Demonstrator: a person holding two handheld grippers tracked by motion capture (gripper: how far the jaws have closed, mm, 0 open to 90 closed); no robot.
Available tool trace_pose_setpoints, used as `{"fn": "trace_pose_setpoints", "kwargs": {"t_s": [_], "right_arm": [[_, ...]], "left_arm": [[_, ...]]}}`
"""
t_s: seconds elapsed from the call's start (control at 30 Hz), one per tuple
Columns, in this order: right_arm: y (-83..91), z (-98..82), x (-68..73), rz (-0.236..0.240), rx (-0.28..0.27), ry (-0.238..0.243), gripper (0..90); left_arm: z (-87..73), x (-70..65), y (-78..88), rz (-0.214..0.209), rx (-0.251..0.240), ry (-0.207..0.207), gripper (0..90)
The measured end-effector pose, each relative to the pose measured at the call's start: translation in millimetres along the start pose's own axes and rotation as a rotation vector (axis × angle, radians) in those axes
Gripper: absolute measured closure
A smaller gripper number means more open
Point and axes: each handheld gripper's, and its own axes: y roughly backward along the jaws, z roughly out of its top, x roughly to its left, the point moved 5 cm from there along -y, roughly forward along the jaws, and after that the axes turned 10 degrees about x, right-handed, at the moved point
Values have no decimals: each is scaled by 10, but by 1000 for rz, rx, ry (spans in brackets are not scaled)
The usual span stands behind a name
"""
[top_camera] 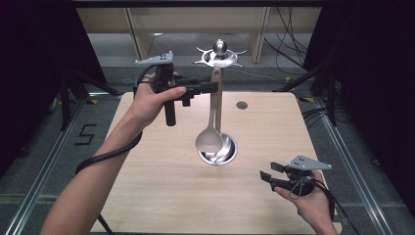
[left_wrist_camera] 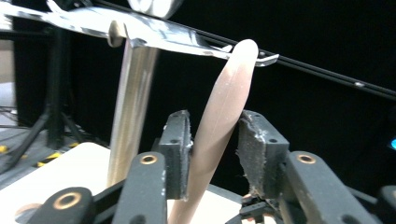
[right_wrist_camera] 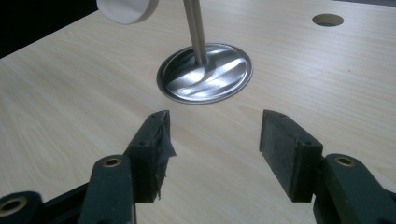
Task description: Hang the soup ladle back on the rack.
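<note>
L forearm reaches up from bottom left, hand (top_camera: 151, 100) raised, wrapped round left gripper (top_camera: 215, 87), which points level to the right, jaws parted. R hand (top_camera: 308, 200) low at bottom right, right gripper (top_camera: 268, 171) aimed left, jaws wide apart, nothing between.

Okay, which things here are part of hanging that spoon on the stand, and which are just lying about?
Part of the job:
- spoon, hanging from the stand's top
- metal stand with round base
- left gripper, jaws either side of the spoon handle, a gap at one pad

Just lying about:
- right gripper, open, low over the table
- hole in the tabletop
- cables on the floor
</note>
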Motion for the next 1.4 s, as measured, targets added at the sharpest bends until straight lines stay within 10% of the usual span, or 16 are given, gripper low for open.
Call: {"fn": "trace_pose_setpoints", "kwargs": {"t_s": [0.5,0.9,1.13,1.3,1.4], "right_arm": [[8,3,-45,-8,0,7,431],[11,-9,-33,10,5,-40,424],[17,-52,-83,-15,35,-43,420],[-23,-64,-113,-10,27,-32,418],[-31,-80,-84,-3,39,-58,414]], "left_arm": [[-314,-162,329,310,52,-172,414],[-762,-357,554,432,123,-222,335],[-1630,-263,758,545,221,-193,326],[-2369,-65,817,540,252,-18,323],[-2619,-11,858,584,341,-54,325]]}}
